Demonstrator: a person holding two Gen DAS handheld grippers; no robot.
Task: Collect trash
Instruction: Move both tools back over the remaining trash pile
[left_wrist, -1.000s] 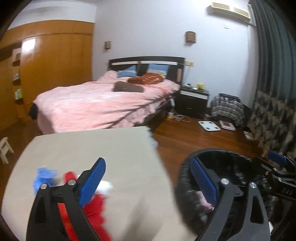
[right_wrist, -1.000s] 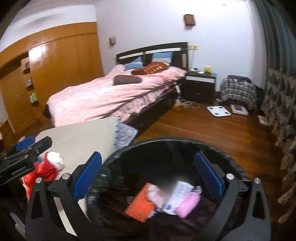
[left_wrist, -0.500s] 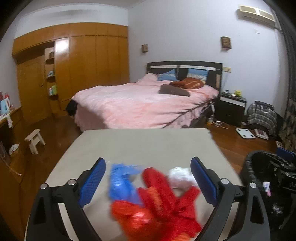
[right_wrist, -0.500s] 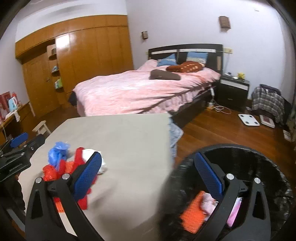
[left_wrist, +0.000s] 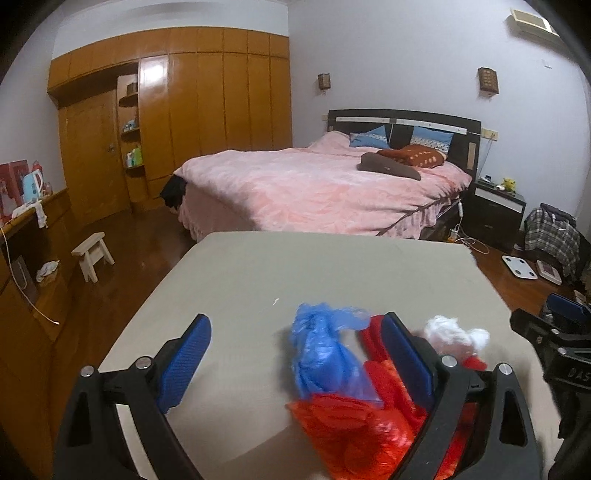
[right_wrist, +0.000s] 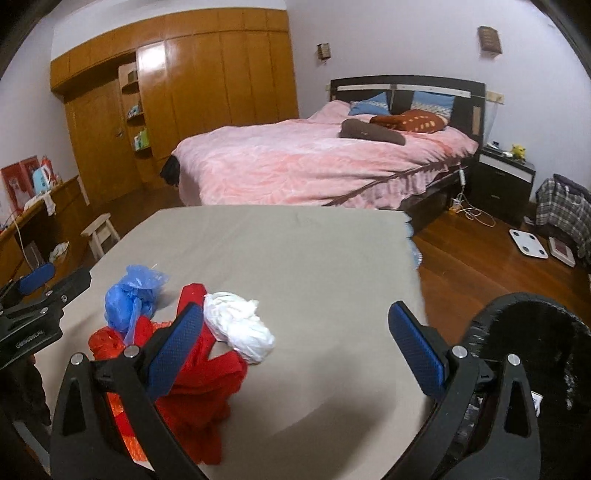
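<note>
My left gripper stands wide open with nothing between its blue pads; it occupies the bottom of the left wrist frame. My right gripper is likewise fully spread and empty at the bottom of the right wrist frame.

Trash lies in a heap on the beige table, lower left of the right wrist frame: a red plastic bag, a blue plastic bag touching it on its far side, and a white crumpled wad resting against the red one. In the left wrist frame the heap sits at lower centre, partly behind my right-hand finger.

The black trash bin stands off the table edge, lower right of the right wrist frame.

Beyond the table, centre frame: a bed with pink cover. Upper left: a wooden wardrobe.
</note>
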